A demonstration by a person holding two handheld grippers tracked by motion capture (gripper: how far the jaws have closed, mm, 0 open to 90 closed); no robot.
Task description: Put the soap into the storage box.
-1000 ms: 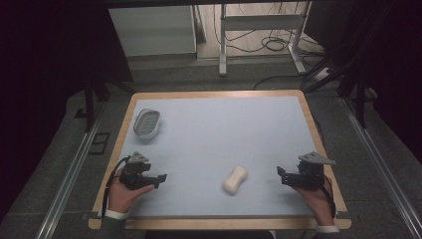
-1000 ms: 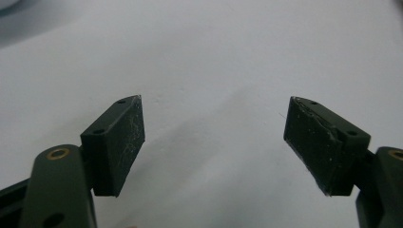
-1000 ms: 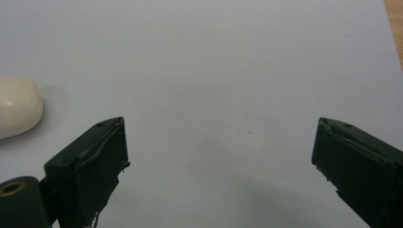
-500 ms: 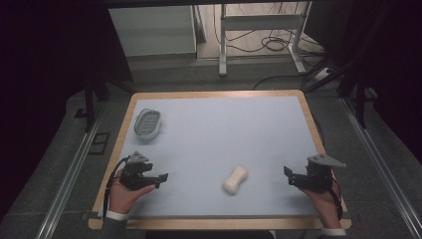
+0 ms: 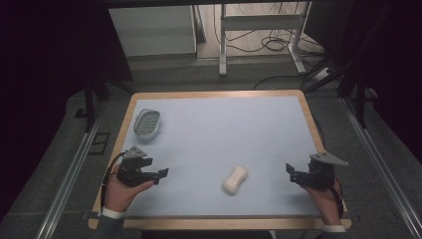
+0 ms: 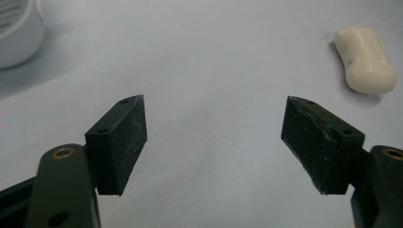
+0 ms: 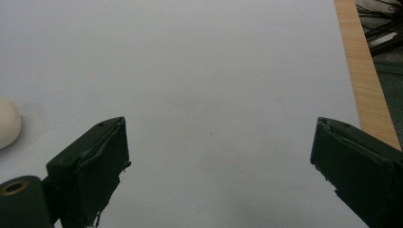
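No lettering, label, brand mark, number or sign can be read anywhere in these views. The pale bar of soap (image 5: 235,179), the ribbed dish (image 5: 148,123) out toward ten o'clock on the table (image 5: 219,134), and the black pads (image 6: 121,142) carry plain, unmarked surfaces.

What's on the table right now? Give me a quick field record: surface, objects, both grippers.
surface: pale blue mat with a wooden border
soap bar: cream, waisted, lying flat near the front, between the two grippers, untouched
soap dish: grey, slotted, far left, empty
left gripper: jaws wide open, empty, front left
right gripper: jaws wide open, empty, front right by the mat's edge
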